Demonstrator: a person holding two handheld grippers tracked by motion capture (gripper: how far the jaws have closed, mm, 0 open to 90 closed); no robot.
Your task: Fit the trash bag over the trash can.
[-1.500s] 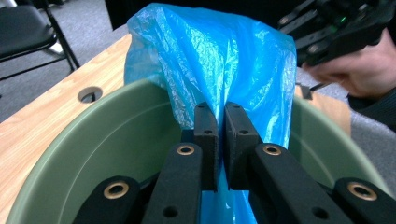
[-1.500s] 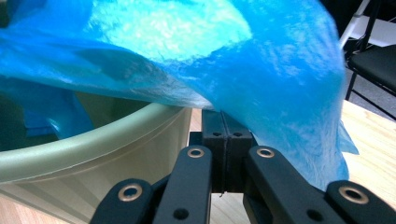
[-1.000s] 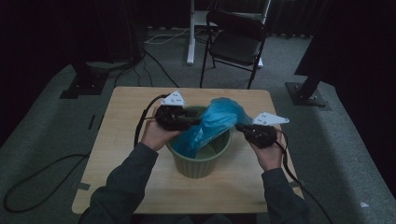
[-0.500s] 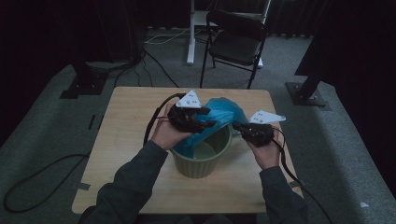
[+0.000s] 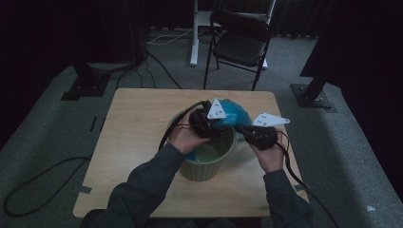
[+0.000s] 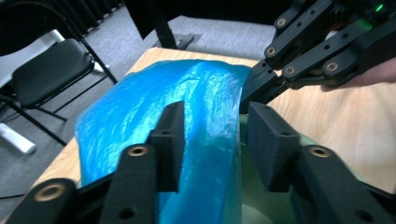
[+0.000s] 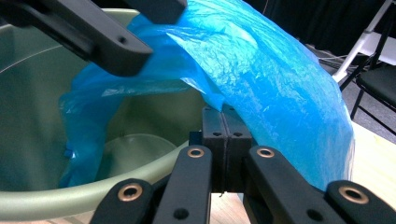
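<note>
A pale green round bin (image 5: 202, 167) stands mid-table with a blue plastic bag (image 5: 234, 114) draped over its far right rim and hanging inside. My left gripper (image 5: 222, 124) reaches across the bin's mouth. In the left gripper view it (image 6: 219, 140) is open, and a fold of the bag (image 6: 140, 116) runs up between its jaws. My right gripper (image 5: 241, 129) sits at the right rim. In its own view it (image 7: 223, 135) is shut on the bag's edge (image 7: 261, 70), above the bin's inner wall (image 7: 32, 135). The right gripper (image 6: 303, 56) also appears beyond the left jaws.
The bin rests on a light wooden table (image 5: 138, 123) with bare wood on every side of it. Beyond the far edge stands a black folding chair (image 5: 240, 42). Cables (image 5: 28, 190) lie on the grey carpet, and black stand bases sit at both sides.
My left gripper has moved right across the bin towards the right gripper. The bag, raised and spread before, now sits lower and bunched at the far right rim.
</note>
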